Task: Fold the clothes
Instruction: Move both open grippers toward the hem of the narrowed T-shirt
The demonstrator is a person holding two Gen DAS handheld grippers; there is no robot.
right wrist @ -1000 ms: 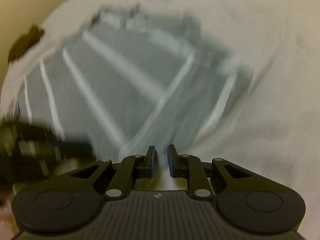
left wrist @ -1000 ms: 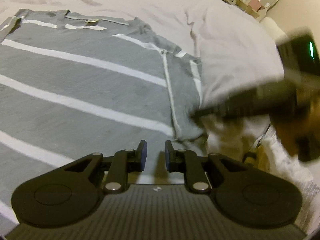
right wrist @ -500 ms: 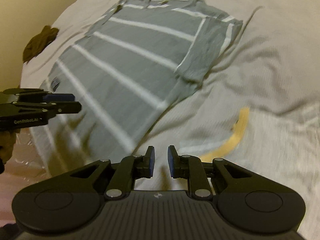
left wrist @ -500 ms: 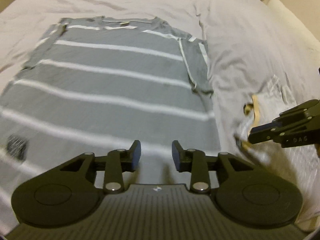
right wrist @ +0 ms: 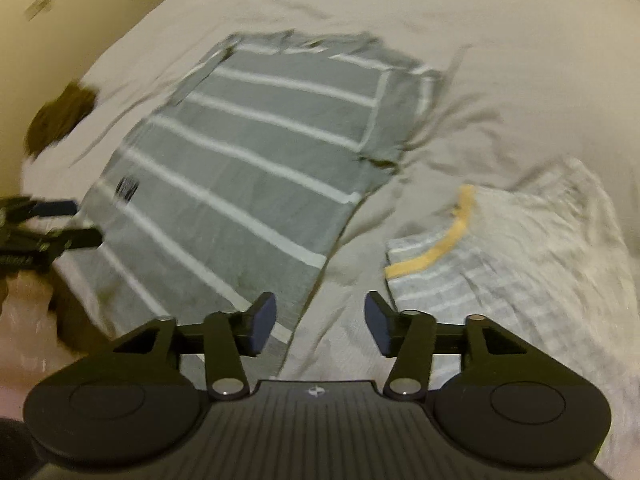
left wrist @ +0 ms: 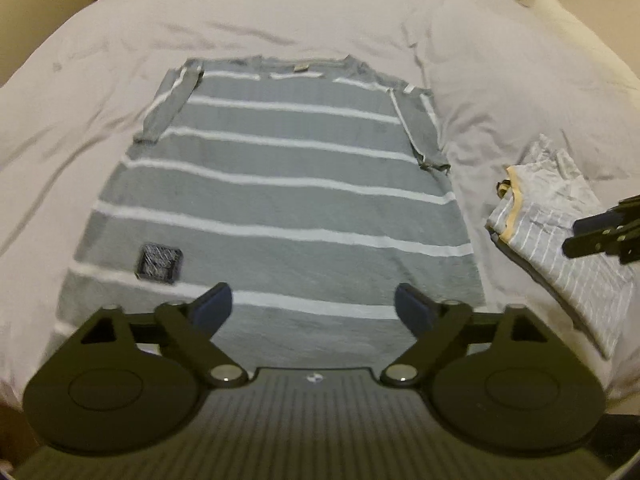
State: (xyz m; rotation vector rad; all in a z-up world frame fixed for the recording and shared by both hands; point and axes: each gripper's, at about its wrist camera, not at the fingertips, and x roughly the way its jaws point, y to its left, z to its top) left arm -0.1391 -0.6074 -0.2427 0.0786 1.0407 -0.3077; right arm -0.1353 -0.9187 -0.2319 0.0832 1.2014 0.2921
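Grey cotton T-shirt with white horizontal stripes [left wrist: 276, 196] lies flat on the pale bedsheet [left wrist: 80, 92], filling centre frame in the left wrist view; collar toward the top of frame, hem at the bottom. Both short sleeves are already tucked in over the body. Small dark patch [left wrist: 159, 262] sits lower left on the shirt.

Left gripper [left wrist: 312, 306] hovers over the hem, jaws spread wide, holding nothing. Right gripper [right wrist: 320, 326] also stands wide apart and empty; in its view it sits over bare sheet just off the shirt's lower right corner, between the shirt and a folded pale striped garment with a yellow band [right wrist: 496, 248] at right of frame.

Key relation: the shirt's long axis runs straight away from both grippers, hem nearest. Left one is already over the hem, right one just beside it. My read: next move is pinching the two hem corners and carrying them up toward the collar. Right needs a small shift left first.

Dark bundle [right wrist: 60, 116] at upper left of the right view, well clear.
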